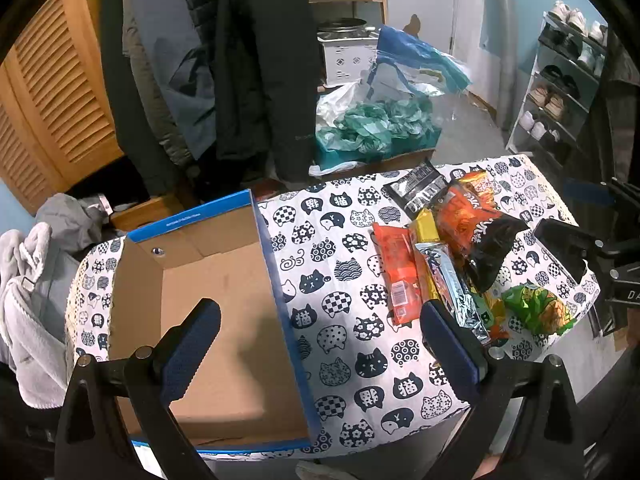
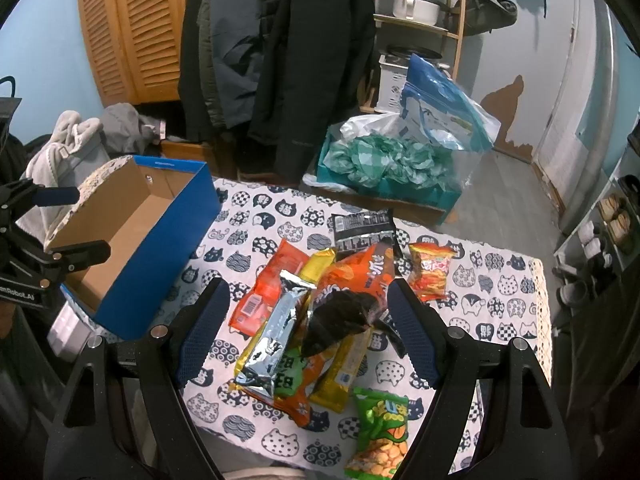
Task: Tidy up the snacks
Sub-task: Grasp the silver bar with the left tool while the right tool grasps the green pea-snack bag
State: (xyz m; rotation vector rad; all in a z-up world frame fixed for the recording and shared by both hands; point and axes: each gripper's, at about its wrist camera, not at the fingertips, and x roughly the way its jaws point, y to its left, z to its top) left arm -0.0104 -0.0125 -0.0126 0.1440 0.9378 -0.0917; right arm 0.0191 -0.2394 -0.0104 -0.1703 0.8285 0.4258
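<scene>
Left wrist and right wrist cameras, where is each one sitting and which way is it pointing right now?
Left wrist: above the table's near edge, looking down into the empty blue box; its own open left gripper shows, with the right gripper's fingers at the right edge.
Right wrist: above the snack pile, looking down between its open right gripper; the left gripper shows at the left edge.
Shared: box, snacks, cat-print tablecloth.

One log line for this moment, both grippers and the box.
left gripper: open, above blue box edge | right gripper: open, over snack pile | box: no snacks inside
</scene>
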